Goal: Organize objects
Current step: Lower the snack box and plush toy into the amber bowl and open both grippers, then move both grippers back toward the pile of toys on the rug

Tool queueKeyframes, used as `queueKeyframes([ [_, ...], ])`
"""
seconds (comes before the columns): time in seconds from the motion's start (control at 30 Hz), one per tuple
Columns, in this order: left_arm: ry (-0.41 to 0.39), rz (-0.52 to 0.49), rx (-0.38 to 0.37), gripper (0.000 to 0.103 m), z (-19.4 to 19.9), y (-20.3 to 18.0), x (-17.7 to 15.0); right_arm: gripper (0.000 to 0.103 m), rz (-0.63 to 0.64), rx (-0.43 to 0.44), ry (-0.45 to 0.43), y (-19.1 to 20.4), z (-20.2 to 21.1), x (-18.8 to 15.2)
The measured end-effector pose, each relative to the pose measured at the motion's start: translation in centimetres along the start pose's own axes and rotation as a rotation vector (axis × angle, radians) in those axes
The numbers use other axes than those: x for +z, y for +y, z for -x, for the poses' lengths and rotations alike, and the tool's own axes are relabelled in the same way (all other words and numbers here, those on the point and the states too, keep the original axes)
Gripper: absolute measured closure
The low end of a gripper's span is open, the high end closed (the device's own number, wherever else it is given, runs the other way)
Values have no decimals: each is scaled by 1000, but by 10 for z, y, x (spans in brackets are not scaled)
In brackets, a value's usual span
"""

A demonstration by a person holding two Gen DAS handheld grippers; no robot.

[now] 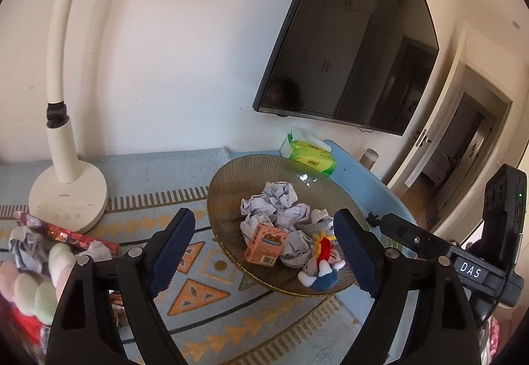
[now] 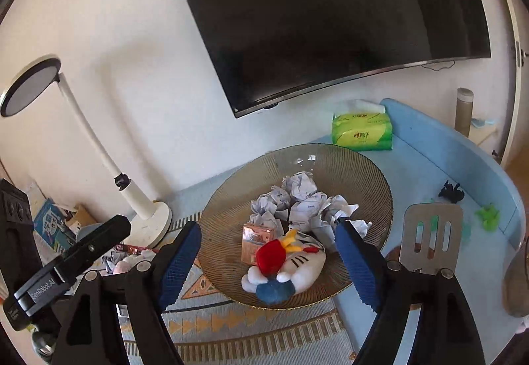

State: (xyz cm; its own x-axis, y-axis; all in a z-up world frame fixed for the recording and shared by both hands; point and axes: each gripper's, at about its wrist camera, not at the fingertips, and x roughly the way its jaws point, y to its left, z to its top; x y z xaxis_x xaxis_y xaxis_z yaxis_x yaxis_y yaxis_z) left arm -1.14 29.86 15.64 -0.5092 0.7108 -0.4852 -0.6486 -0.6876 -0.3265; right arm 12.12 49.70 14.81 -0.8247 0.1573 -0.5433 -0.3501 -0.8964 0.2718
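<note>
Ribbed glossy glass plate (image 2: 370,173) holds crumpled paper (image 2: 299,184) and a soft plush toy (image 2: 297,265); the spatula (image 2: 429,229) is brushed metal; the mat (image 1: 211,265) is woven cloth.

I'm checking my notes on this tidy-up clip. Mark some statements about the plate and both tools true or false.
1. The ribbed brown glass plate holds crumpled white paper balls. True.
2. The left tool grips the small pink carton. False: it is open and holds nothing.
3. A white plush toy with a red patch lies on the plate. True.
4. The right tool is shut. False: it is open.
5. The green tissue pack sits on the plate. False: it sits behind it.
</note>
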Motion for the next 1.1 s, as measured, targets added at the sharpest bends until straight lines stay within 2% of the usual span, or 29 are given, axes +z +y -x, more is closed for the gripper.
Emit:
queueKeyframes([
  [0.13,-74,4,81,17,71,20,-19,8,174,38,-1,56,15,-26],
  [0.17,-93,13,109,13,91,29,-26,5,205,55,-6,69,18,-33],
  [0.23,-145,46,188,3,131,49,-42,4,233,94,-22,91,22,-49],
  [0.3,-193,68,298,1,167,70,-60,3,214,89,-26,105,17,-65],
  [0.33,-199,74,368,1,181,82,-69,2,198,90,-6,111,11,-72],
  [0.43,-171,95,552,1,208,123,-95,2,190,167,131,125,-21,-95],
  [0.53,-131,165,655,1,218,167,-121,2,221,150,214,138,-50,-115],
  [0.6,-105,207,679,1,217,189,-134,2,208,150,247,140,-63,-126],
  [0.73,-69,221,707,1,204,210,-153,2,171,146,296,132,-81,-140],
  [0.83,-19,246,713,2,191,218,-163,2,124,115,290,125,-83,-139],
  [0.97,-12,218,728,2,187,214,-163,2,109,90,299,122,-89,-138],
  [1.03,-9,196,713,1,186,211,-163,6,131,132,293,127,-86,-140],
  [1.1,-10,180,709,1,185,207,-163,17,175,174,271,134,-80,-144],
])
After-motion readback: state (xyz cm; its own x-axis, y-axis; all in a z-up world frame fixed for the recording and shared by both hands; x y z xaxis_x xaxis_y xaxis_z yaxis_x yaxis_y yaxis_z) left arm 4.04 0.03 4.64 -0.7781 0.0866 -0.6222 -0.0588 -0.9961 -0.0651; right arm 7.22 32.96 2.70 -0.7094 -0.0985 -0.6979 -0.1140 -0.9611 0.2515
